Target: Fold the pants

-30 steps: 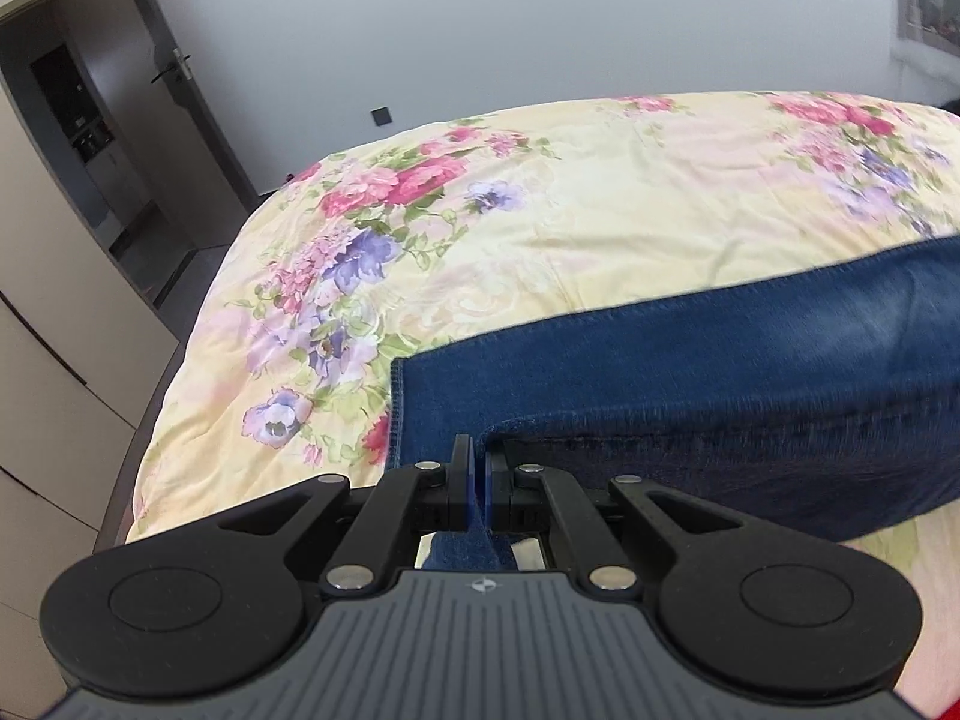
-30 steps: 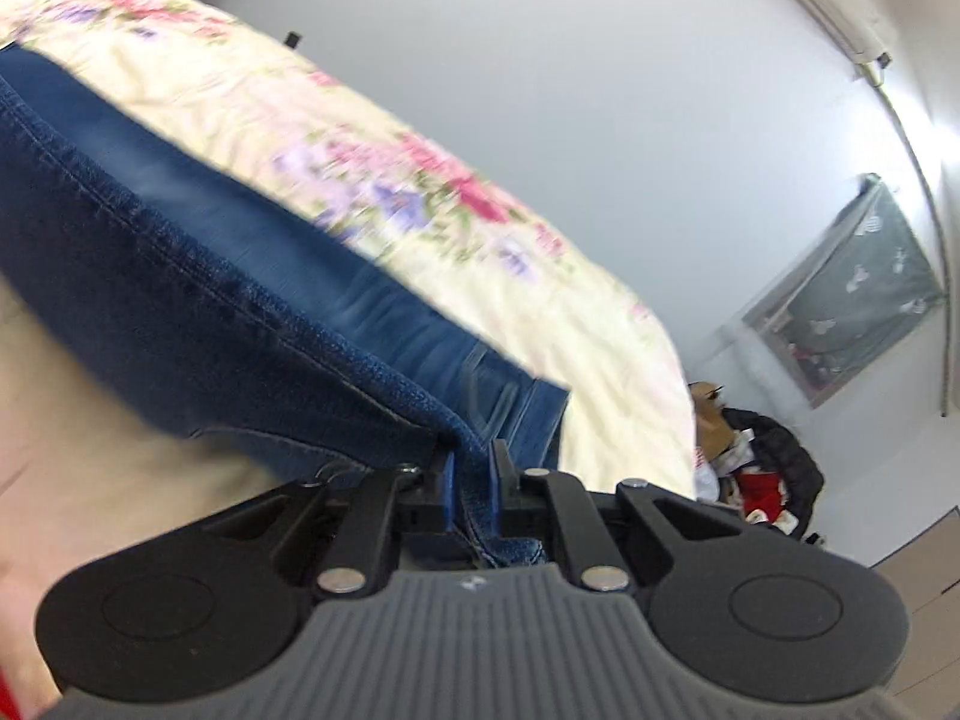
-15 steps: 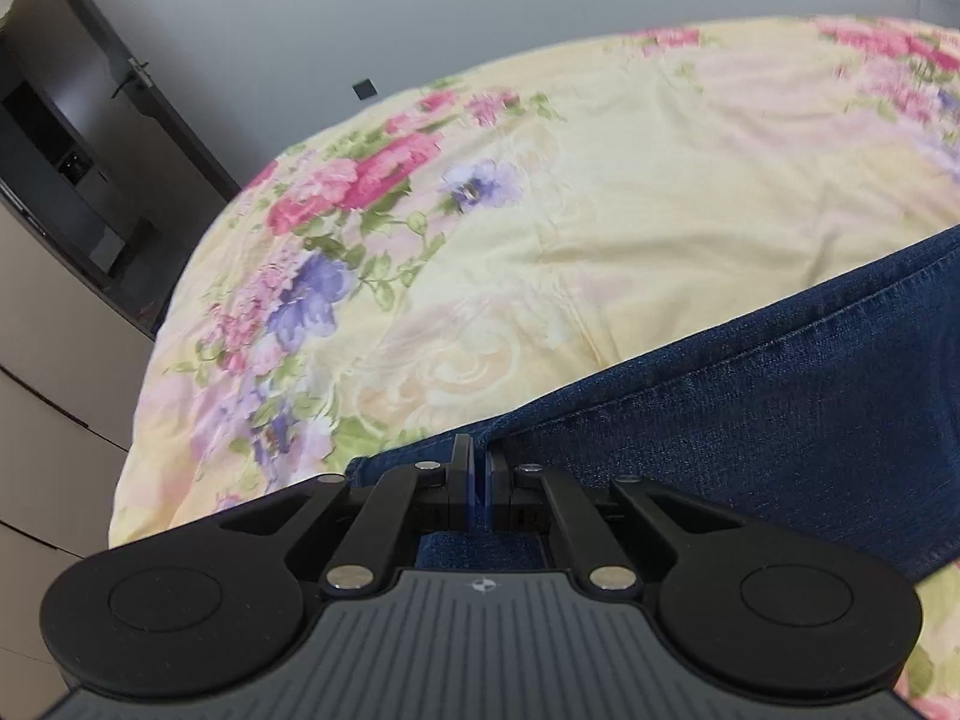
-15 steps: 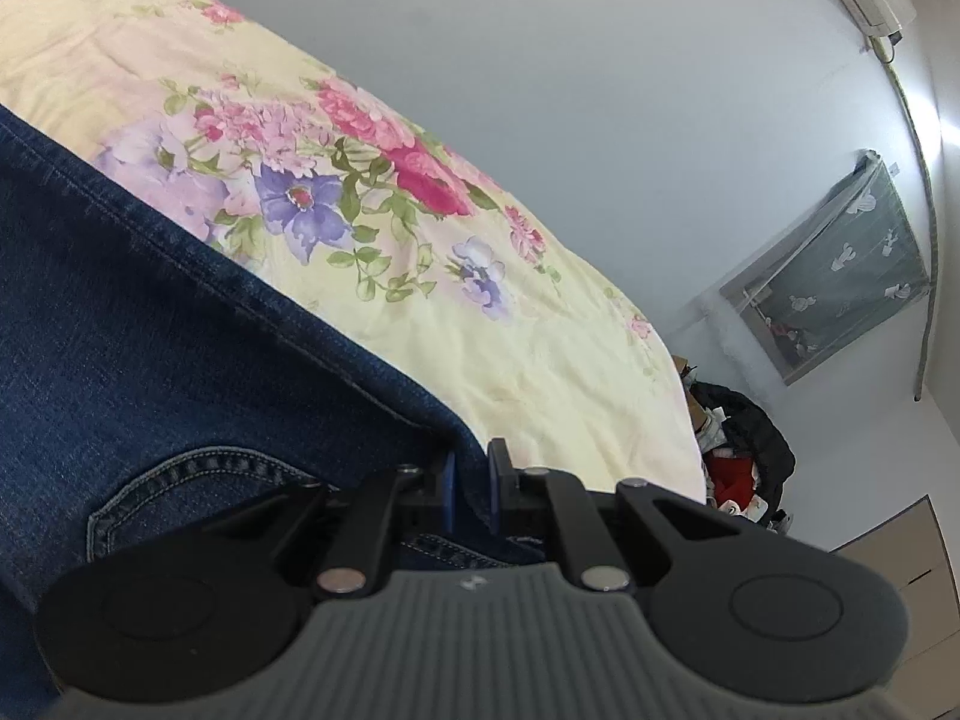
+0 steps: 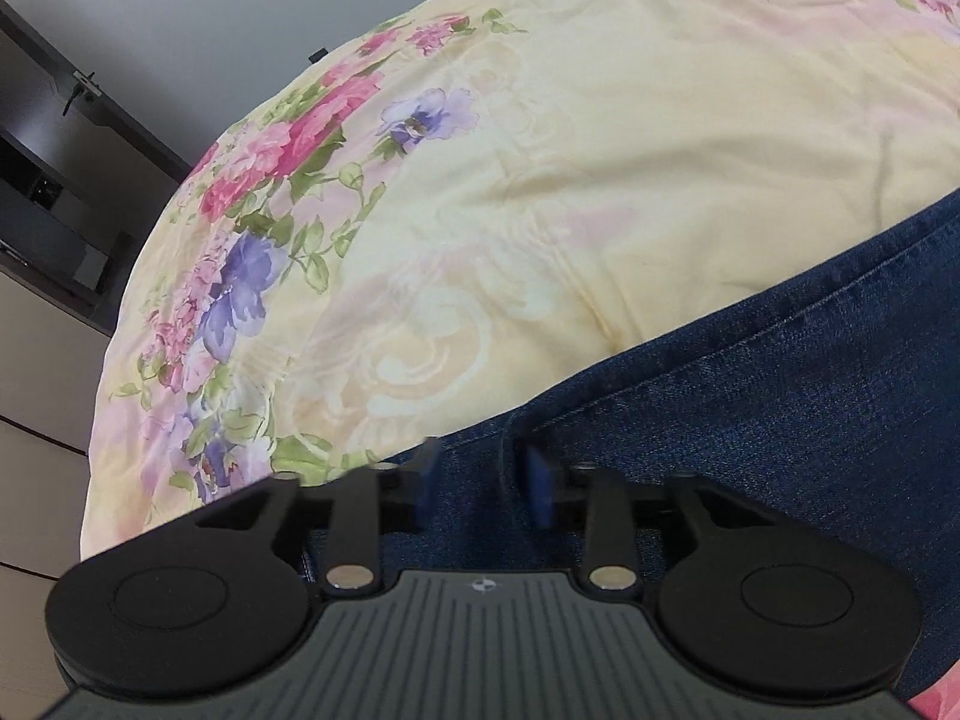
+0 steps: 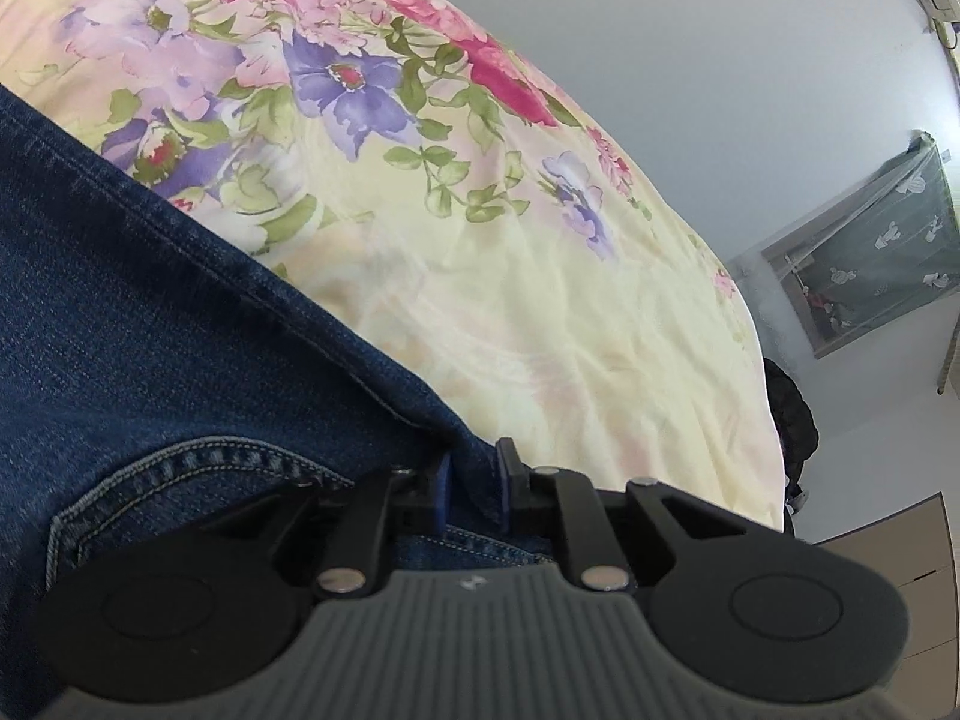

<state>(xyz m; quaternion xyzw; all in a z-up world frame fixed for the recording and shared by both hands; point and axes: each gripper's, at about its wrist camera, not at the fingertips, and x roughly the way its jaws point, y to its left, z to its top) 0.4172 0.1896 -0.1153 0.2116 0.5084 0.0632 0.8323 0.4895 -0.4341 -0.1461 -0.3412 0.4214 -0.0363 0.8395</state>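
Observation:
Dark blue denim pants (image 5: 780,396) lie flat on a floral bedspread (image 5: 600,180). My left gripper (image 5: 483,480) is low over the pants' near left edge, with its jaws apart and the denim seam lying loose between them. In the right wrist view the pants (image 6: 150,330) show a back pocket with pale stitching (image 6: 198,462). My right gripper (image 6: 474,480) is low over the pants' right edge, with its jaws parted and denim between them, not pinched.
The bedspread (image 6: 510,300) runs far beyond the pants in both views. A dark doorway and cabinet (image 5: 54,192) stand left of the bed. A dark bag (image 6: 792,414) and a covered rack (image 6: 870,258) stand right of the bed.
Both grippers lowered the folded pants onto the bed and moved forward. Both sets of jaws opened and let go of the denim.

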